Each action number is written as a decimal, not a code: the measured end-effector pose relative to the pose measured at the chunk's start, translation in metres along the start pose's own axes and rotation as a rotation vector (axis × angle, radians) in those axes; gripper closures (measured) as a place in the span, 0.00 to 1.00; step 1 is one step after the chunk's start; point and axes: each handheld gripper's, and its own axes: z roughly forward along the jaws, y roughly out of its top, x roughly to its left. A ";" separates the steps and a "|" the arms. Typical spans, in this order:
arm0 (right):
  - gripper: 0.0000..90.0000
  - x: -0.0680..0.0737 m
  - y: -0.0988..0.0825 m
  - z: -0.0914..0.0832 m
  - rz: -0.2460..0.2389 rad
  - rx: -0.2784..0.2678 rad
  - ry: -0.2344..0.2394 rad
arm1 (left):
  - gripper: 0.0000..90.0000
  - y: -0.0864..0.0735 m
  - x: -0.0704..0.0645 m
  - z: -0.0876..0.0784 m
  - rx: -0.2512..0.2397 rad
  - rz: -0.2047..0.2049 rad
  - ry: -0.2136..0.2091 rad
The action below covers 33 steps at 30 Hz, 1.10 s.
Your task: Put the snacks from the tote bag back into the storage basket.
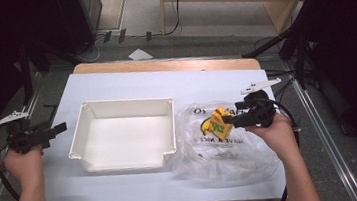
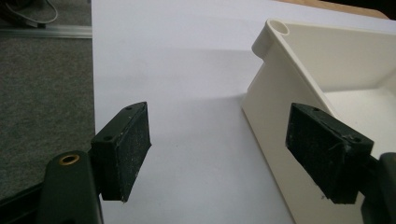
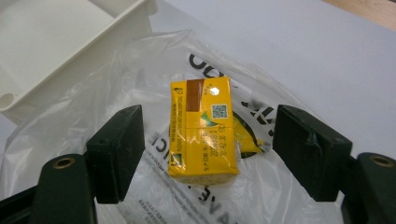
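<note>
Both grippers (image 1: 61, 127) (image 1: 225, 120) open, apart.

1. The right tool (image 3: 208, 154) has its two black jaws set wide apart, rising from the bottom edge.
2. A yellow carton (image 3: 201, 130) lies between the jaws, with a gap to each pad; it touches neither.
3. The carton bears a brown patch and a small square code near its far end.
4. It rests on a clear plastic bag (image 3: 116, 79) with black lettering.
5. A white tray (image 3: 56, 42) sits at the upper left, its corner over the bag's edge.
6. The white desk (image 3: 303, 51) spreads beyond.
</note>
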 end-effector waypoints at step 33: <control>0.35 0.007 -0.006 0.041 -0.028 0.116 -0.048 | 0.26 0.000 0.001 0.000 -0.009 -0.011 -0.007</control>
